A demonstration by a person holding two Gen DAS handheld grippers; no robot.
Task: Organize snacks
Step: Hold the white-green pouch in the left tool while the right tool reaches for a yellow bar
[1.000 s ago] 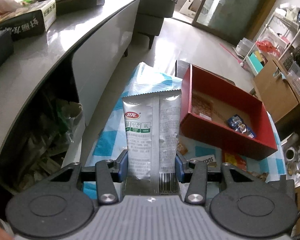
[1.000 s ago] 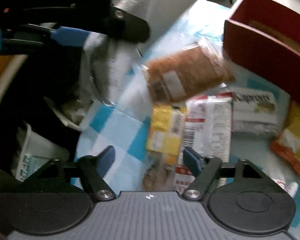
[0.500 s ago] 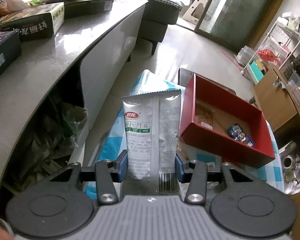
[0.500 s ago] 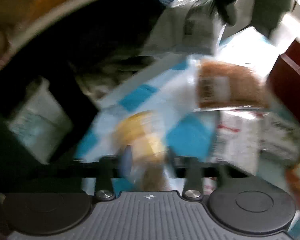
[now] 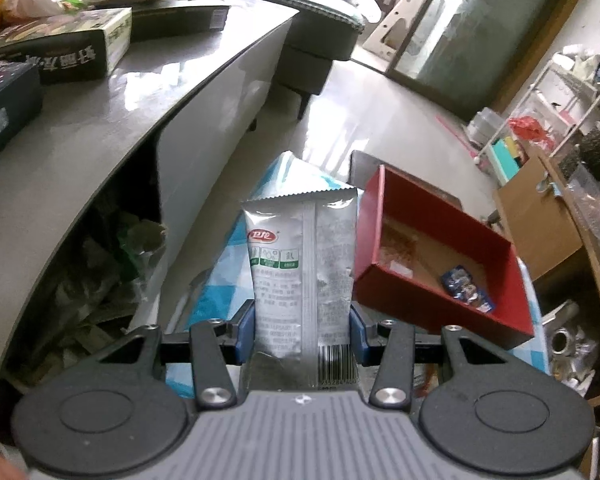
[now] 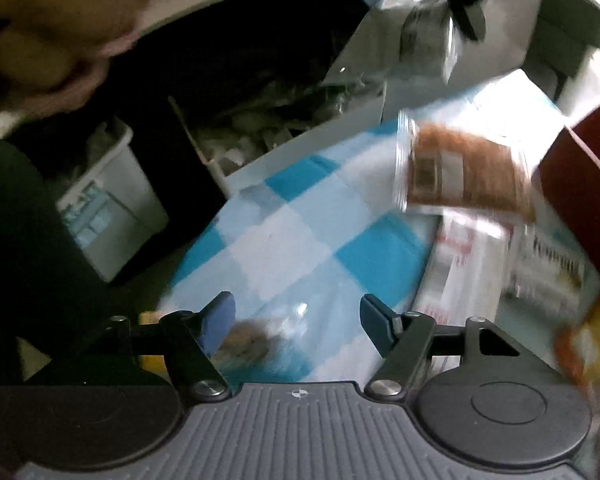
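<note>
A silver packet [image 5: 302, 276] is clamped upright between the blue pads of the left tool [image 5: 302, 330], held in the air just left of the red box [image 5: 444, 264]. A small blue wrapper [image 5: 466, 288] is seen inside the box. The right tool [image 6: 298, 322] is spread wide with nothing between its pads, above the checked cloth [image 6: 300, 240]. A brown packet [image 6: 466, 170] is seen lying just left of the red box [image 6: 580, 184], with a white packet [image 6: 466, 256] in front of it.

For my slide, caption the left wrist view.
Left claw grips a silver snack pouch upright beside the open red box.
</note>
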